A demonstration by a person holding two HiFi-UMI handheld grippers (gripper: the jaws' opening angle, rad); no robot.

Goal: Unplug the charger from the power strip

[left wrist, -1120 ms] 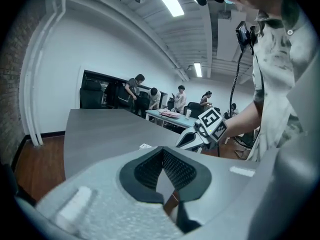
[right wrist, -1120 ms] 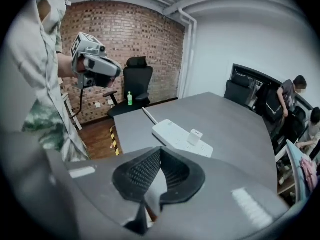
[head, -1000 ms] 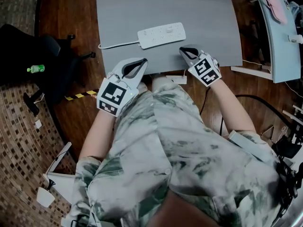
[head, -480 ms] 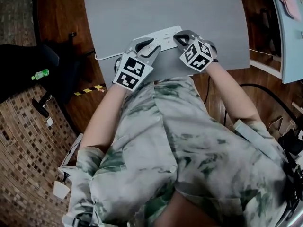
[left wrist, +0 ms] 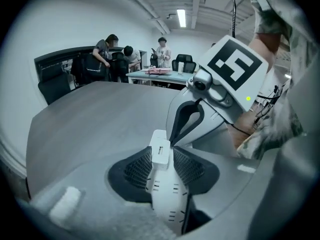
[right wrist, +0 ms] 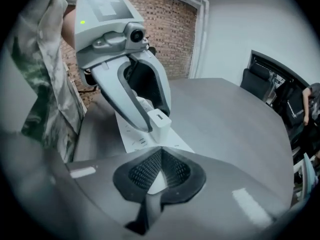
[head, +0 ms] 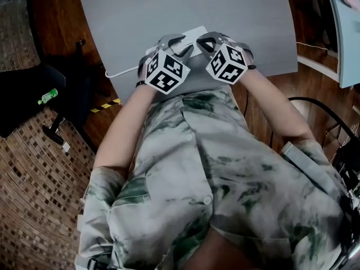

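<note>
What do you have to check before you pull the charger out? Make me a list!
1. Charger plugged into the strip: ok, it stands upright on it.
2. Charger between the left tongs: ok. They have just been opening, and one pad now sits on each side of it.
3. Left tongs squeezing the charger: not ok, they are open.
4. Right tongs closed: ok, the tips meet.
5. Right tongs holding the strip down: cannot tell. The tips are at the strip beside the charger, but it is unclear whether they press on it.
</note>
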